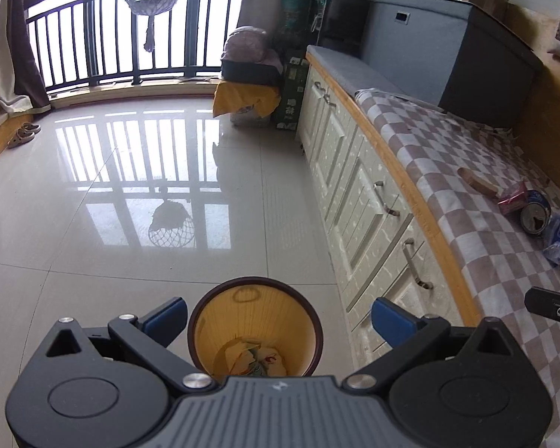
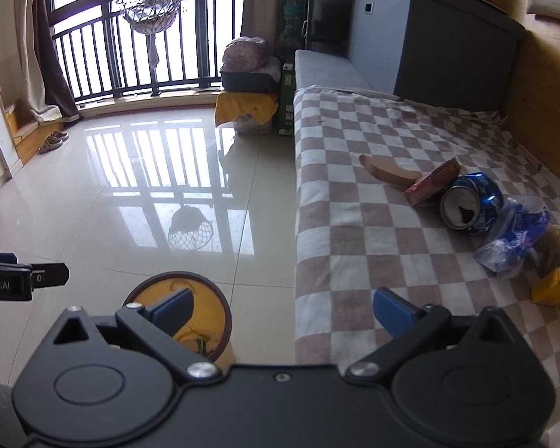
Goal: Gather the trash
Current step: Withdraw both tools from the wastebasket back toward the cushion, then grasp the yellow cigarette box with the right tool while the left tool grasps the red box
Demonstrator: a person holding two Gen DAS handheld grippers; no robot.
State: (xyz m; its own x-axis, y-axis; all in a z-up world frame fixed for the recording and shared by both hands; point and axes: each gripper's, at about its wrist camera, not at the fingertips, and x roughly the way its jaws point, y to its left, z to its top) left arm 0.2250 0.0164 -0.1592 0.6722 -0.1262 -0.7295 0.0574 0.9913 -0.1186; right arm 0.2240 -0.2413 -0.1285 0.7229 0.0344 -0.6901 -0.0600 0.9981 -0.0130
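A round wooden trash bin with a dark rim stands on the floor, holding crumpled paper. My left gripper hangs open right above it with nothing between its fingers. On the checkered cloth lie a brown flat piece, a red box, a crushed blue can, a blue plastic wrapper and a yellow carton. My right gripper is open and empty over the cloth's near edge, short of the trash. The bin is at its lower left.
Cream cabinet doors with metal handles run under the counter. A large grey box stands at the cloth's far end. Glossy tiled floor spreads to the left, up to a railing window. A bundle on a yellow-draped stand sits by the cabinet's end.
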